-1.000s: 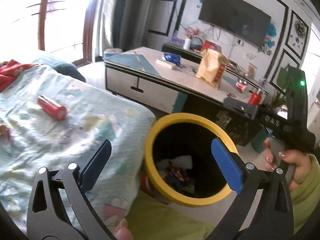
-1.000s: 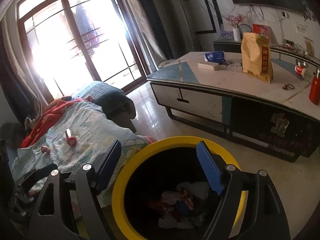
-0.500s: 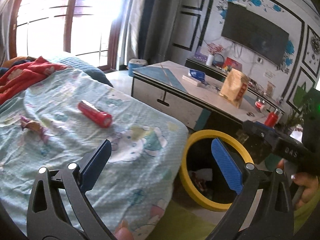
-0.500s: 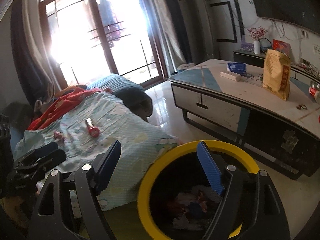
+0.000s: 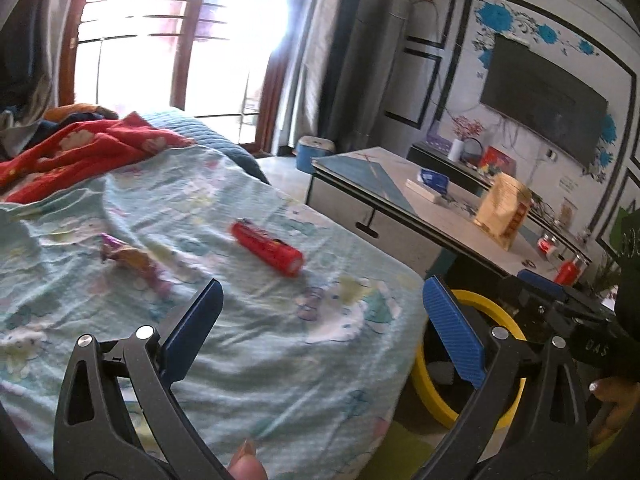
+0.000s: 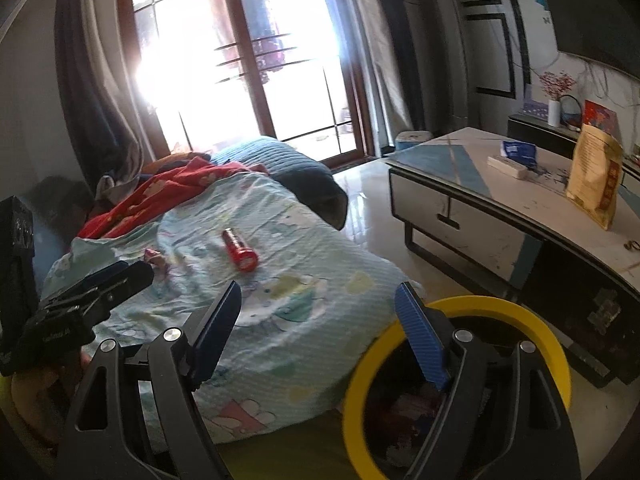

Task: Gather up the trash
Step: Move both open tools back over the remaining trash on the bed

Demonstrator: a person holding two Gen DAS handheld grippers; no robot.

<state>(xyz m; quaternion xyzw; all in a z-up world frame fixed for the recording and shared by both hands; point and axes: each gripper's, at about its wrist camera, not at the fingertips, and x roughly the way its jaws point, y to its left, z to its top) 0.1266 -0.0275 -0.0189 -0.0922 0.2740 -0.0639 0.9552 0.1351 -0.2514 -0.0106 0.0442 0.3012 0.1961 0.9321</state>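
Observation:
A red can point(image 5: 267, 248) point(image 6: 239, 249) lies on its side on the light-blue bedspread point(image 5: 248, 344) point(image 6: 304, 320). Left of it lies a crumpled purple and yellow wrapper point(image 5: 132, 260) point(image 6: 157, 259). A black bin with a yellow rim point(image 5: 498, 322) point(image 6: 516, 312) stands on the floor by the bed's corner, with trash inside. My left gripper point(image 5: 322, 312) hangs open and empty over the bedspread, short of the can. My right gripper point(image 6: 318, 312) is open and empty too, between bedspread and bin. The left gripper point(image 6: 112, 284) shows at the left in the right wrist view.
A red blanket point(image 5: 80, 148) is bunched at the bed's far end. A low table point(image 6: 520, 208) holds a yellow paper bag point(image 6: 596, 176), a blue pack point(image 6: 520, 152) and a red bottle point(image 5: 566, 272). Glossy floor point(image 6: 372, 196) runs between bed and table.
Both views have swung left, away from the bin and toward the bed. The can and wrapper now sit nearer the middle of each view, and the bin has slid to the right edge.

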